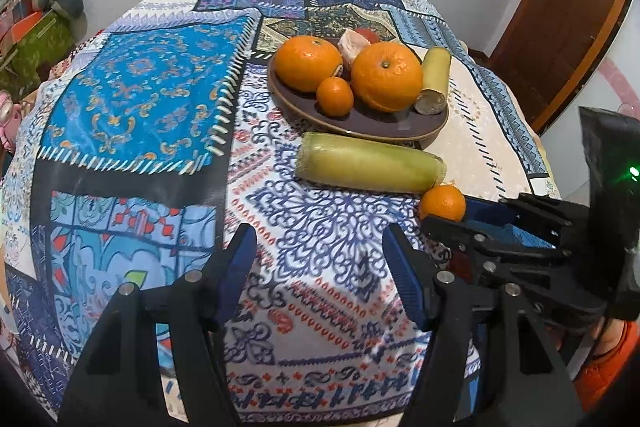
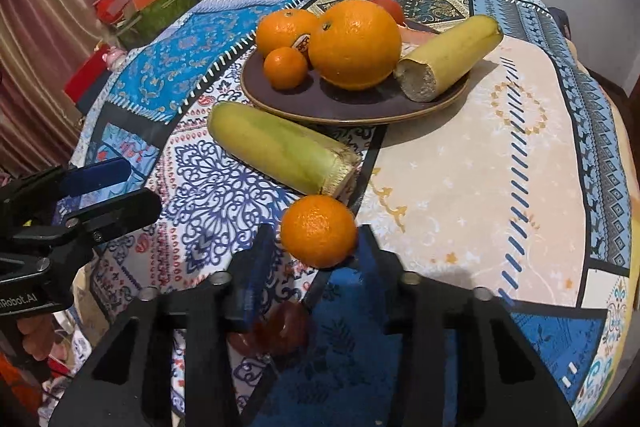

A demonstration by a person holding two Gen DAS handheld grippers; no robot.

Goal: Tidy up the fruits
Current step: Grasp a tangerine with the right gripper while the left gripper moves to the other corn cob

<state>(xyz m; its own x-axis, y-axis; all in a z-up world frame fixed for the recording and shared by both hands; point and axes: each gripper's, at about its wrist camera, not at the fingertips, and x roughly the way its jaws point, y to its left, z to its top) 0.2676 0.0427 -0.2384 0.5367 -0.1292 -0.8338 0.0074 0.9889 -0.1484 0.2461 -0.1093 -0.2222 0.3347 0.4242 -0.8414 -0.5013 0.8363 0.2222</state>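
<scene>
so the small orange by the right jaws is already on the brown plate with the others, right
No, that small orange lies on the patterned tablecloth, off the brown plate, just past the cut end of the loose banana piece. The right wrist view shows it between the right gripper's jaws.

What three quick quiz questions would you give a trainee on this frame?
1. True or false: the long banana piece lies on the plate.
2. The lone small mandarin sits: A on the plate; B between the right tool's fingers; C on top of the banana piece.
3. What is between the left tool's fingers?

Key: 1 false, it lies on the tablecloth beside the plate. 2 B. 3 Nothing, only tablecloth.
</scene>
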